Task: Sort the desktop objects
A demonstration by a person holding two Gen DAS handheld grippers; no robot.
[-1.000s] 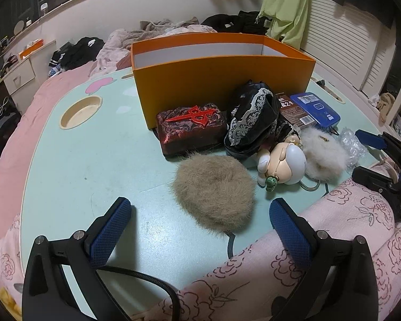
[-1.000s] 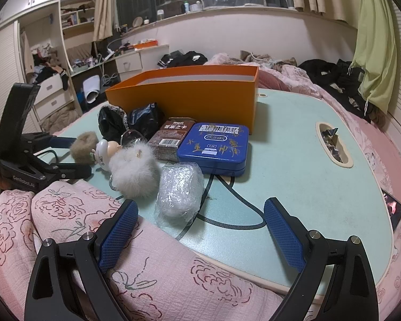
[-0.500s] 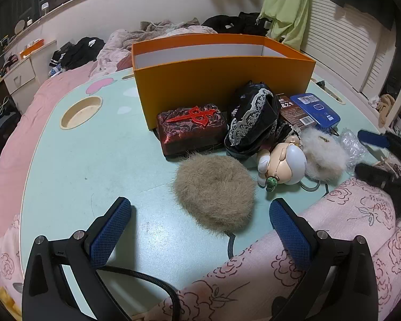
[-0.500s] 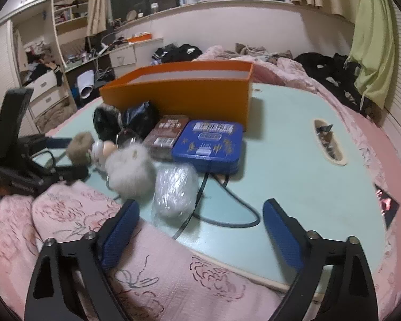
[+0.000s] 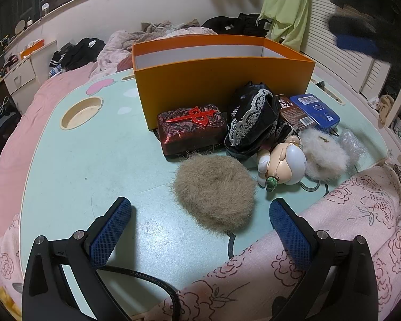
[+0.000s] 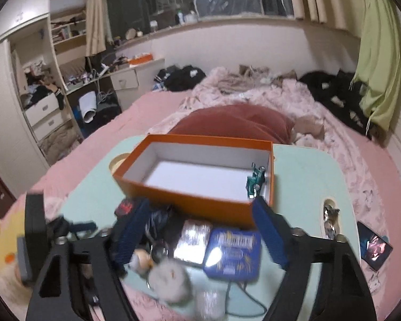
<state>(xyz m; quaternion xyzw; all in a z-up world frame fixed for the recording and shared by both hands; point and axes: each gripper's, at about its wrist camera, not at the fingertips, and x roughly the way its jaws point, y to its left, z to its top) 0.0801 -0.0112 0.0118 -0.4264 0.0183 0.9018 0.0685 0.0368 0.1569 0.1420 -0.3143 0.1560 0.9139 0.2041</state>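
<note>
An orange box (image 5: 224, 80) stands open on the mint table (image 5: 93, 160); inside it (image 6: 189, 200) lies a green toy car (image 6: 255, 182). In front sit a red case (image 5: 192, 125), a black lace pouch (image 5: 254, 117), a doll figure (image 5: 283, 163), a white fur puff (image 5: 323, 152), a brown card pack (image 5: 294, 112) and a blue tin (image 6: 232, 251). My left gripper (image 5: 199, 206) rests low and open, straddling a brown fur puff (image 5: 214, 190) without pressing it. My right gripper (image 6: 199, 206) hangs high above the clutter, its jaws closing with nothing between them.
A pink floral blanket (image 5: 334, 227) covers the table's near edge. A round cup recess (image 5: 81, 112) sits far left, a slot with clips (image 6: 331, 216) at the right. A black cable (image 5: 231, 243) runs under the puff. Clothes lie on the pink bed (image 6: 254, 99) beyond.
My right gripper rose and moved forward, so its view now looks down into the orange box, and its jaws narrowed. The left gripper and the objects stayed put.
</note>
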